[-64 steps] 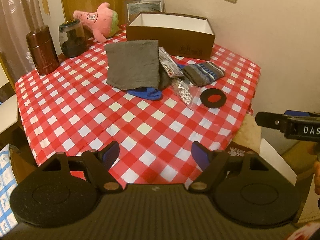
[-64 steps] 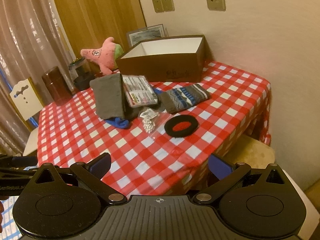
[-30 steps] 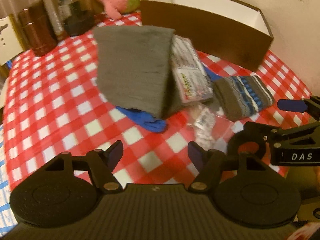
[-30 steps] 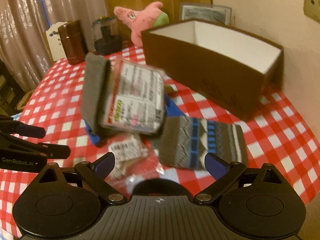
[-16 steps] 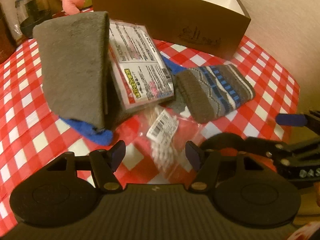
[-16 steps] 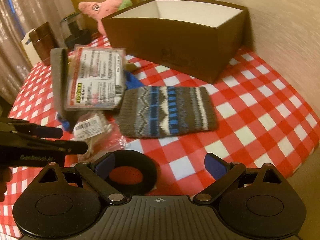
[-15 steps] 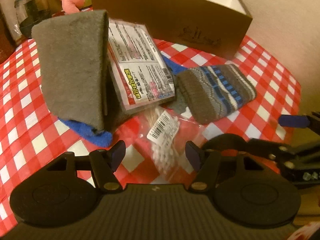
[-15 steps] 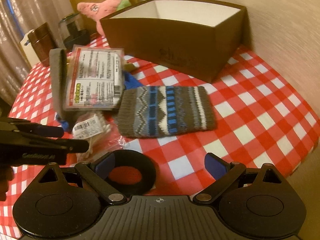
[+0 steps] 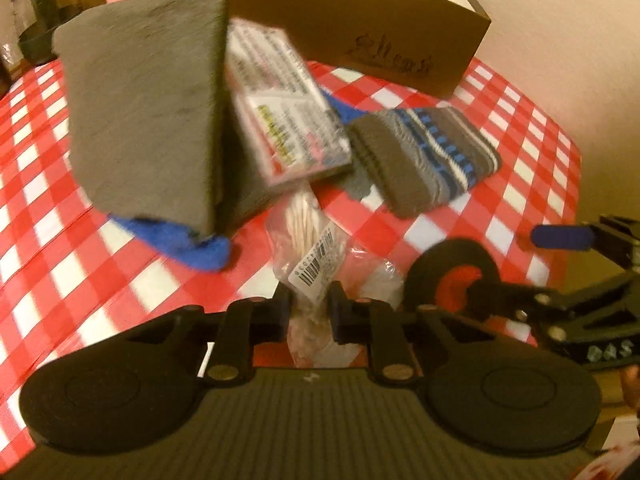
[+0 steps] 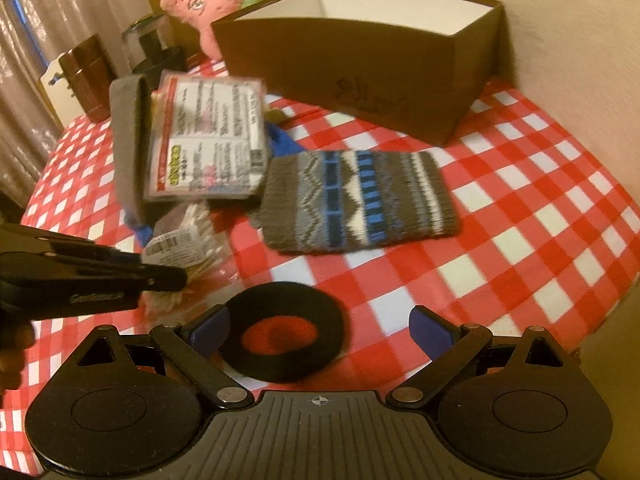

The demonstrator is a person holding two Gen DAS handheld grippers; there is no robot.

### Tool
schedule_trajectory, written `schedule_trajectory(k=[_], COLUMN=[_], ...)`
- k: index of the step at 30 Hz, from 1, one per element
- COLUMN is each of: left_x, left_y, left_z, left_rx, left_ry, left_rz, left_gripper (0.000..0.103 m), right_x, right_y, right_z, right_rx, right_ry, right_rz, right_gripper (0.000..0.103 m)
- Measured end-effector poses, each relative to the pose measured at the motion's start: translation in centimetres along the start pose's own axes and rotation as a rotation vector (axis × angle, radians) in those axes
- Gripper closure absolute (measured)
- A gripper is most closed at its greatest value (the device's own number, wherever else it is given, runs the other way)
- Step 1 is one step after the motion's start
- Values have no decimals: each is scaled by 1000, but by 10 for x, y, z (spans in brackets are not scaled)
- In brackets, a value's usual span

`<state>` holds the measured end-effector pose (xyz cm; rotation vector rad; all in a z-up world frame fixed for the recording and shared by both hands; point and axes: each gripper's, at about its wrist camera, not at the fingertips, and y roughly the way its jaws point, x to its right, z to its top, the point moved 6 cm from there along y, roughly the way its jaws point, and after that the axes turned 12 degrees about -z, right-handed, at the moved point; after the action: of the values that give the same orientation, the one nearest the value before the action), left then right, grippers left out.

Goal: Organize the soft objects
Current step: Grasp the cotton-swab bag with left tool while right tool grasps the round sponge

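Note:
My left gripper [image 9: 309,312] is shut on a clear bag of cotton swabs [image 9: 316,248] near the table's front; the bag also shows in the right wrist view [image 10: 182,246]. My right gripper [image 10: 318,330] is open, its fingers either side of a black ring pad with a red centre [image 10: 282,334], just above it. A grey folded cloth [image 9: 148,116], a printed packet [image 9: 284,108], a blue cloth [image 9: 188,246] and a patterned knit sock [image 10: 356,200] lie behind. A brown open box [image 10: 360,60] stands at the back.
A pink plush toy [image 10: 208,4], a dark jar [image 10: 148,48] and a brown canister [image 10: 86,76] stand at the back left. The red checked tablecloth [image 10: 540,208] drops off at the right edge near the wall.
My left gripper has moved forward and closed on the bag of cotton swabs. My right gripper has come closer over the black ring pad.

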<state>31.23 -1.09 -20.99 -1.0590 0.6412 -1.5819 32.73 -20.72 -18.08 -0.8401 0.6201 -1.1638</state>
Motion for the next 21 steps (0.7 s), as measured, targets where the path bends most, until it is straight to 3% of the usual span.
schedule_trajectory(k=[9, 15, 16, 18, 21], left_x=[-34, -44, -46, -48, -50], left_y=[-37, -48, -50, -54, -56], left_z=[-28, -33, -34, -37, -40], left_rx=[-8, 2, 5, 7, 5], left_ry=[-29, -26, -22, -14, -8], left_rz=[38, 44, 45, 42, 36], left_gripper=[86, 86, 86, 86, 86], right_x=[-30, -49, -50, -51, -52], right_y=[21, 31, 31, 27, 27], right_z=[-13, -14, -15, -15, -15], right_rx=[-54, -25, -21, 4, -8], right_ry=[-3, -84, -96, -99, -101], right_rz=[-16, -129, -143, -145, -146], right_gripper=[6, 6, 8, 22, 24])
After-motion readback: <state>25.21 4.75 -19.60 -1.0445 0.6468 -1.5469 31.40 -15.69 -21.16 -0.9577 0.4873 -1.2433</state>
